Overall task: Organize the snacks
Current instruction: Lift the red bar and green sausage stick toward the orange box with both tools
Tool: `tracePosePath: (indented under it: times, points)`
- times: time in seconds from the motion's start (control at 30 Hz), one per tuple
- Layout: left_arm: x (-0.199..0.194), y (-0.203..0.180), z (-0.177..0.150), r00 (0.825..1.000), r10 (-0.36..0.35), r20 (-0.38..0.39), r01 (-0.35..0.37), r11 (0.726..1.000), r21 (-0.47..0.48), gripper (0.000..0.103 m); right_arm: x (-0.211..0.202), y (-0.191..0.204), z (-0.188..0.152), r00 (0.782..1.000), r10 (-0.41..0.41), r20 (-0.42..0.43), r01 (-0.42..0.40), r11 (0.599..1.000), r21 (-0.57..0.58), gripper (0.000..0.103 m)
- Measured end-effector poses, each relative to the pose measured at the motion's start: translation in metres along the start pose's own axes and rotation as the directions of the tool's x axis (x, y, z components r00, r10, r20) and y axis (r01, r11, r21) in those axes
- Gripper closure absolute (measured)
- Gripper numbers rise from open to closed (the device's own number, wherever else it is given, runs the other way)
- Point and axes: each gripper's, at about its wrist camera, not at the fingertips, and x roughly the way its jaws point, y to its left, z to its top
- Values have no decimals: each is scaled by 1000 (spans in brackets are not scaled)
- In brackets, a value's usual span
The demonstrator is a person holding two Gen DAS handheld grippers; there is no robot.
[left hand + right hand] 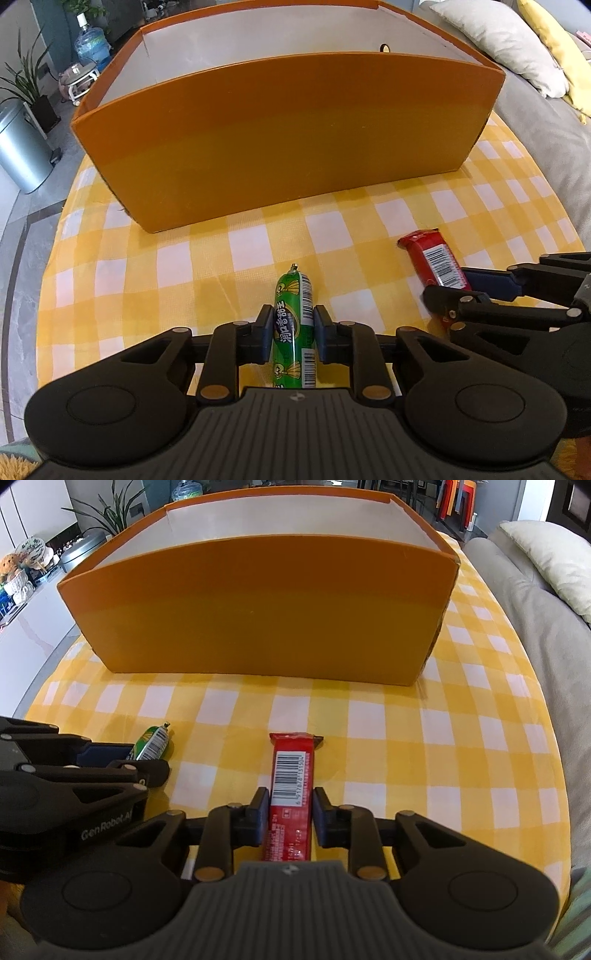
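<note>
My left gripper [293,325] is shut on a green sausage snack [294,314], which points away toward the orange box [277,147]. My right gripper [289,805] is shut on a red snack bar [291,779] with a barcode facing up. Both snacks are low over the yellow checked tablecloth [406,757]. In the left wrist view the red bar [436,264] and the right gripper [454,291] show at the right. In the right wrist view the green sausage [151,744] and the left gripper [140,760] show at the left. The box's floor is hidden.
The orange box [258,620] is open-topped with white inner walls and stands across the far half of the table. A grey sofa with cushions [535,602] runs along the right. A metal bin [22,147] and a plant stand on the floor at left.
</note>
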Motion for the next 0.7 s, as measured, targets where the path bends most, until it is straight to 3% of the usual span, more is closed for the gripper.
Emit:
tracePosePath:
  times: [0.4,0.7]
  points:
    - [-33,1,5,996,-17,84,21,999,-44,79,-23,-5,5,998,-9,62,7,1000,26,82]
    - [-62,-3,15,982,-18,187,31,997,-67,79,-57,-11,11,987,-22,157,13,998,59,82]
